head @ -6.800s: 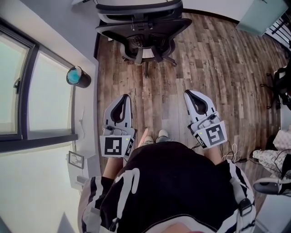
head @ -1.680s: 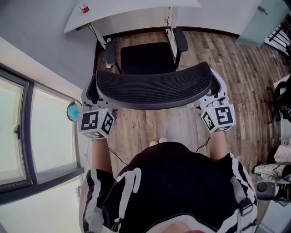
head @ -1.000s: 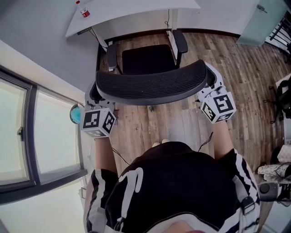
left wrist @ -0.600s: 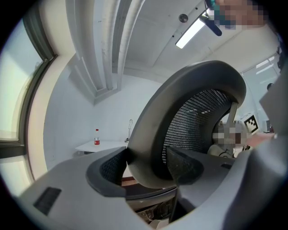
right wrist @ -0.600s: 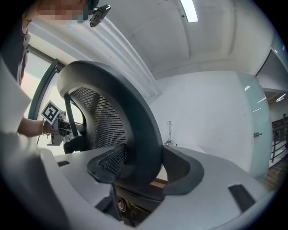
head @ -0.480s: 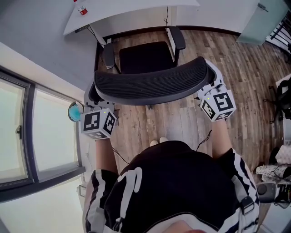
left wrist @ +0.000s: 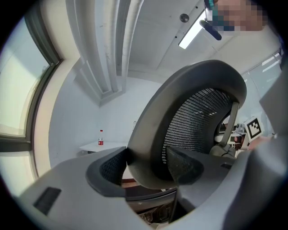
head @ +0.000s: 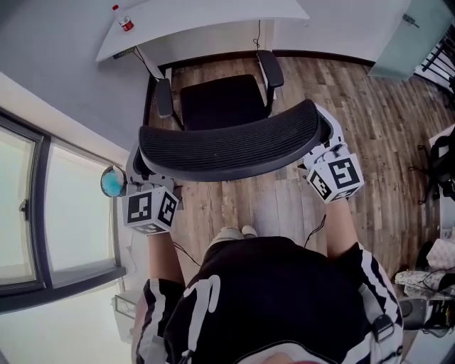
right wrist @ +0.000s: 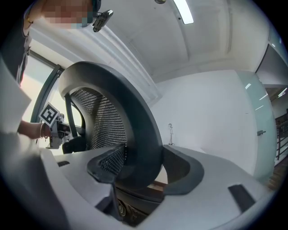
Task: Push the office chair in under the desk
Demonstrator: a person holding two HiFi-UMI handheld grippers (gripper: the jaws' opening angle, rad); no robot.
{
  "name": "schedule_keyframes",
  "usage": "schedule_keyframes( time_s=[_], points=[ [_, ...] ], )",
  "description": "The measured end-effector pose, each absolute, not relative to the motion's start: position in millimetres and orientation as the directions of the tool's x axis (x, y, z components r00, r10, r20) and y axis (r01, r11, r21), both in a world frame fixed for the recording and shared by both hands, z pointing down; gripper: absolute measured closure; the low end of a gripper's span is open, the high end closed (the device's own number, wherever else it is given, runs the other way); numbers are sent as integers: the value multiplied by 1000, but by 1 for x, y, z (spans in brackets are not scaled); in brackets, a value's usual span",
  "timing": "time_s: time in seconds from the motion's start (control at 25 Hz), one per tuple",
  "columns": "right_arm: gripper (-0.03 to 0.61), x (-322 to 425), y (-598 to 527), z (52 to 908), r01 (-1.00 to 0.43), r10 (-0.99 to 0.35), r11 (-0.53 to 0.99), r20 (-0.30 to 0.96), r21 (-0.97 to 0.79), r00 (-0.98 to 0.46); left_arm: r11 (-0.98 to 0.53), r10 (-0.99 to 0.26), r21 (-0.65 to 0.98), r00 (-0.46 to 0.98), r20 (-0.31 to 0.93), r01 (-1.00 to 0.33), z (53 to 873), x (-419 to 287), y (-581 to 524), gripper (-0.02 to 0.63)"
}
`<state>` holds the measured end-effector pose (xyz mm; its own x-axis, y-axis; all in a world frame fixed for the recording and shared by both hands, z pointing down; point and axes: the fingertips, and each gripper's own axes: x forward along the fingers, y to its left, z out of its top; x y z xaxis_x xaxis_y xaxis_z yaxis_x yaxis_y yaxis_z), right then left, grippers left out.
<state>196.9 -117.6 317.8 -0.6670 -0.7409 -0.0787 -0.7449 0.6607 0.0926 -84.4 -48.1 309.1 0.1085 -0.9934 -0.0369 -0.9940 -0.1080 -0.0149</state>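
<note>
Wood-plank flooring covers the room, with a window along the left wall and a white desk against the far wall. We note a small red-capped bottle standing on the left part of the desk top.

The office chair stands on the floor between us and the desk, facing the desk. Its black seat lies just in front of the desk edge and is almost wholly out in the open. The two armrests reach toward the desk edge. The curved mesh backrest is the part nearest to us.

We hold the left gripper level at the left end of the backrest. Its jaws stand wide and clamp the grey backrest frame, one pad on the outer rim and one on the mesh side. We hold the right gripper level at the right end of the backrest. Its jaws grip the frame in the same way, with one pad on each face.

In the head view, both marker cubes sit just behind the backrest, one at each end. A round teal-topped container stands on the floor near the left one, by the window wall.
</note>
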Motion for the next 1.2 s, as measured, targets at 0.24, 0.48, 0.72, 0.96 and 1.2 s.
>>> schedule_keyframes(
  time_s=[0.24,0.48,0.72,0.96,1.2],
  points=[
    [324,204,-126,319,-744,-740,662,-80,86,-668,-100,-994,-7,100,-31,-995,310,-77,-56,342],
    [323,201,-127,317,-746,-737,660,-113,87,-666,-88,-995,2,88,-37,-996,311,-80,-54,342],
    [322,201,-131,316,-740,-731,668,-117,77,-672,-94,-995,29,93,-29,-995,313,-81,-58,342],
    [322,201,-133,315,-735,-726,673,-116,79,-678,-95,-995,43,94,-26,-995,309,-79,-57,341],
    [322,202,-135,316,-741,-733,667,-113,78,-671,-110,-993,38,108,-37,-993,311,-79,-59,341]
  ],
)
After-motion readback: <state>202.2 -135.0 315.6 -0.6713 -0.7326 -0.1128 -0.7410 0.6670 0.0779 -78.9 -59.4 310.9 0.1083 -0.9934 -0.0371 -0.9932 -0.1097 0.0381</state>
